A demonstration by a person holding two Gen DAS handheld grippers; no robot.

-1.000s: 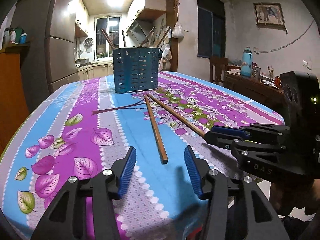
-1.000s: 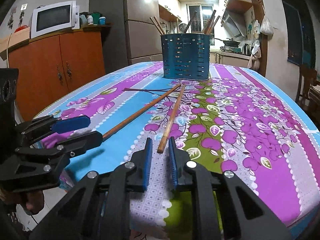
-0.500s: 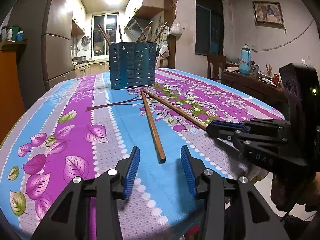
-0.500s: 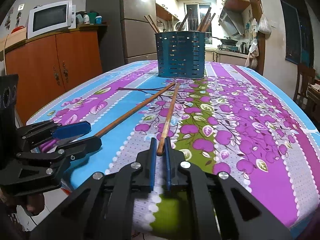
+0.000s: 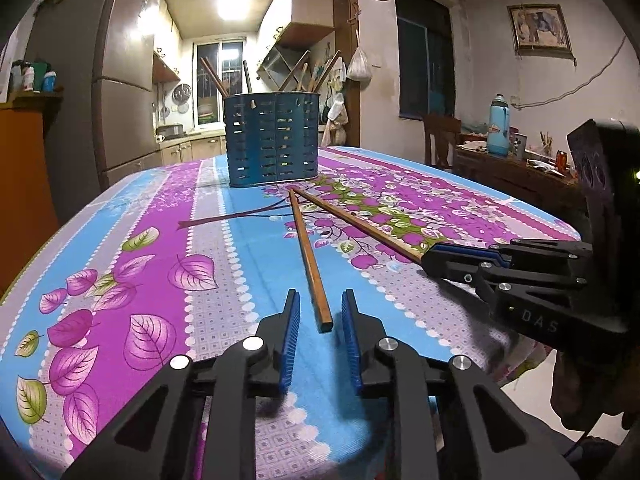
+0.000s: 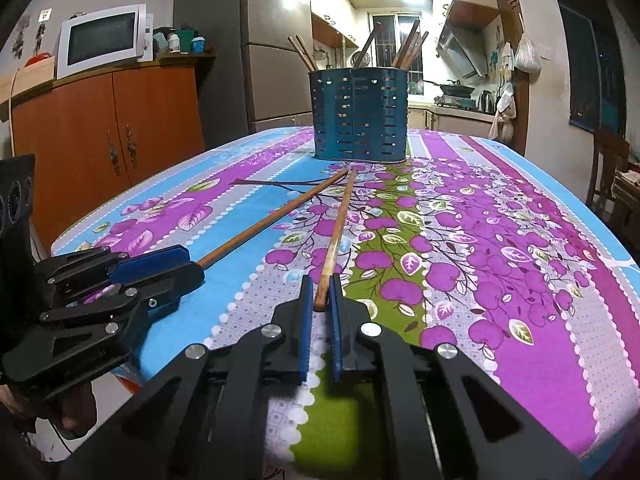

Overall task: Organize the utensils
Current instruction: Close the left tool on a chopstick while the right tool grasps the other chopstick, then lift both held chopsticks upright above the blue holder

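Observation:
Two wooden chopsticks lie on the flowered tablecloth, their far tips meeting near a blue slotted utensil holder [image 5: 273,140] that holds several chopsticks. My left gripper [image 5: 320,308] is open, its blue pads on either side of the near end of the left chopstick [image 5: 308,256] without touching it. My right gripper [image 6: 321,292] is shut on the near end of the right chopstick [image 6: 338,232], which still rests on the cloth. In the left wrist view the right gripper [image 5: 436,256] covers that chopstick's [image 5: 360,224] end. The holder [image 6: 360,116] stands at the table's far side.
The table's [image 5: 224,320] near edge lies just under both grippers. A fridge [image 6: 272,64] and orange cabinet [image 6: 108,128] with a microwave [image 6: 100,40] stand left. A chair [image 5: 440,136] and cluttered side table [image 5: 520,168] stand right.
Both grippers moved forward onto the chopsticks' near ends. The left jaws narrowed around their chopstick. The right jaws closed onto theirs.

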